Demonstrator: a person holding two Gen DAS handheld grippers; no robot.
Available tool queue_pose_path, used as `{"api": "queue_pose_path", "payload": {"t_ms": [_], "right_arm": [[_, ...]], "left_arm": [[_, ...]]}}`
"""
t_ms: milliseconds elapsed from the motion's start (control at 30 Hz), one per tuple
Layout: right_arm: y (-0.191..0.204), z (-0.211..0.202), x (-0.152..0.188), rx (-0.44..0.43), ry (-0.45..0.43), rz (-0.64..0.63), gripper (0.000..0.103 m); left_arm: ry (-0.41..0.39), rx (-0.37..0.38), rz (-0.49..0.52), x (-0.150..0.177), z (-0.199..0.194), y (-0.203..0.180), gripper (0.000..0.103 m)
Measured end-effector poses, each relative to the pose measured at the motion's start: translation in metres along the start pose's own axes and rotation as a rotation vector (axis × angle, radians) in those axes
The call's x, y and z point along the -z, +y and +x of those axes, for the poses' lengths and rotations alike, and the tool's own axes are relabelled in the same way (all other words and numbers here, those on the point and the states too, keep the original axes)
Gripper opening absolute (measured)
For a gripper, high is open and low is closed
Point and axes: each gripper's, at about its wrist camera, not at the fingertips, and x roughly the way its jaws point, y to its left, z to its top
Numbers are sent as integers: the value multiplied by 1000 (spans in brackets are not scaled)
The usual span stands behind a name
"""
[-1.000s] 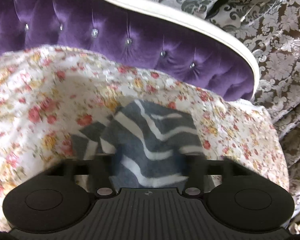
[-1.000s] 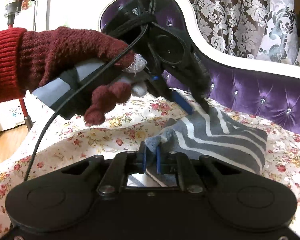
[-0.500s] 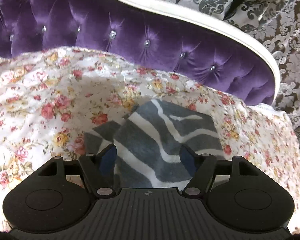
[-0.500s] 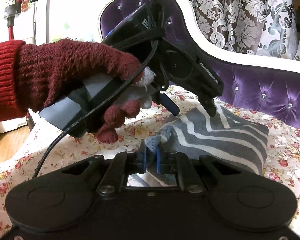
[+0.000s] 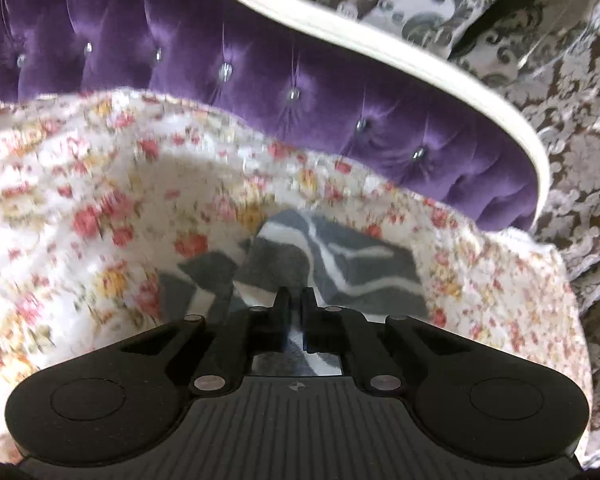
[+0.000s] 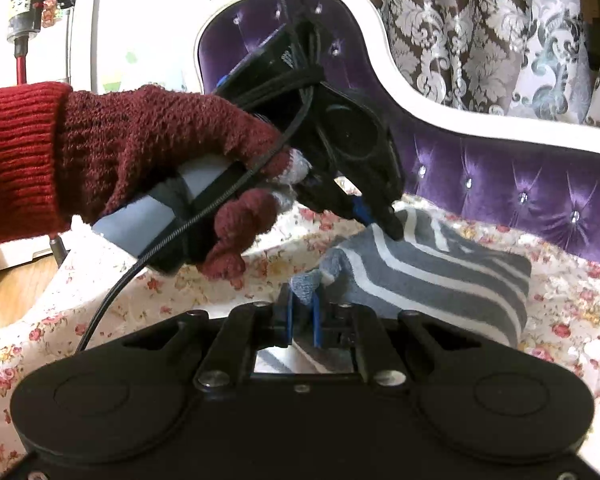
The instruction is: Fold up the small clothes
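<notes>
Risk of slippage: the left gripper (image 6: 384, 224) is clamped on the far fold of the striped grey garment (image 6: 440, 268) on the floral sheet (image 6: 180, 280), the right gripper (image 6: 302, 314) on its near corner, so thin pinches may be lost if pulled apart.

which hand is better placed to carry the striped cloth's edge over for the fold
Left, probably. The left tool is shut on the raised far edge of the striped cloth, free to swing it over. The right tool pins the bunched near corner low, acting as the anchor.
</notes>
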Motion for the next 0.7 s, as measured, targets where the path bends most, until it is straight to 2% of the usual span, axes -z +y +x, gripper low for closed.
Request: {"api": "queue_pose_path", "payload": {"t_ms": [133,267,400,467,500,533,600,667,700], "right_arm": [[11,11,1,-13,48,-50,16],[13,27,12,-30,120,-45,19],[12,27,12,-58,125,-45,21],[12,26,12,-76,119,-48,28],[11,25,12,-87,115,-42,28],[10,23,13,-97,112,-32,28],[7,19,12,-99,100,-19,31],[3,12,11,-107,95,9,42],[-1,9,9,-109,90,25,44]], "left_arm": [[-22,-33,-15,-4,-2,14,3],[13,-91,-15,5,12,25,3],[0,-88,-28,14,8,34,4],[-17,-75,-27,16,0,34,7],[-23,-65,-23,15,-4,34,22],[-33,-57,-17,16,-10,32,41],[-64,-39,3,18,-23,28,53],[-79,-24,13,21,-32,23,60],[-79,-15,15,22,-36,21,69]]}}
